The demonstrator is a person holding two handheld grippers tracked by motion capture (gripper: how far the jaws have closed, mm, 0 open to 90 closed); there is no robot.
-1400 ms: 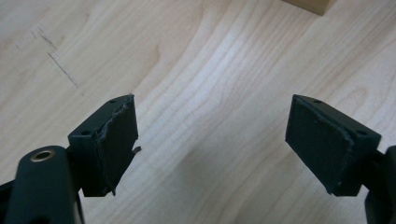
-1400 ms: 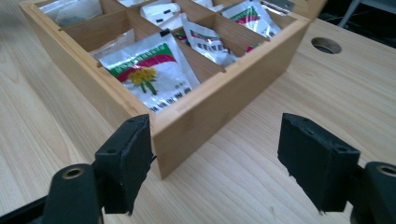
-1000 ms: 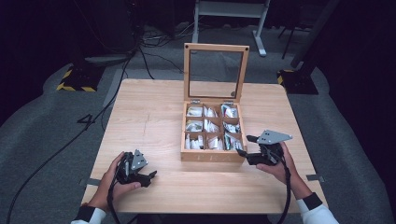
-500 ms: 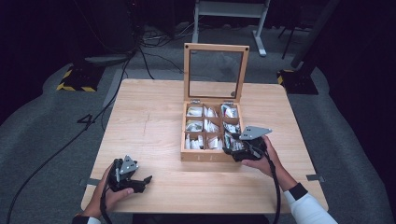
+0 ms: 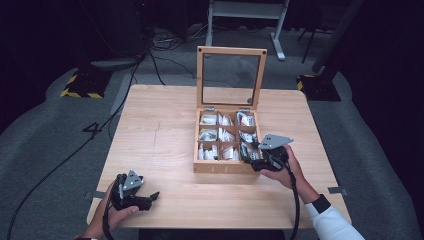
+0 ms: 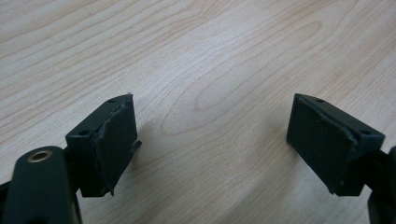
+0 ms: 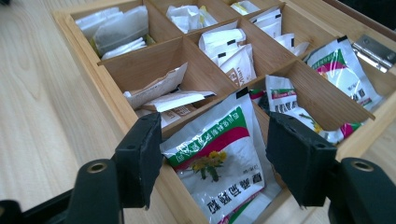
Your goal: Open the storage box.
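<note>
A wooden box (image 5: 225, 169) with several compartments of tea sachets stands on the table, its glass lid (image 5: 231, 75) upright at the back. My right gripper (image 5: 252, 162) reaches into the box's front right compartment. Its jaws have just been closing and now straddle a green, red and white sachet (image 7: 215, 186) without visibly pressing on it. The right gripper (image 7: 214, 151) points into the box over its front wall (image 7: 140, 128). My left gripper (image 5: 151, 198) rests near the table's front left, and its jaws (image 6: 212, 140) stand open over bare wood with nothing between them.
The light wooden table (image 5: 160, 130) has free room left of the box. Other compartments hold white and brown sachets (image 7: 163, 95). Cables (image 5: 75, 150) and stand feet (image 5: 80, 85) lie on the grey floor around the table.
My right gripper has moved left, from beside the box to over its front right compartment. The left gripper has drawn back toward the table's near left edge.
</note>
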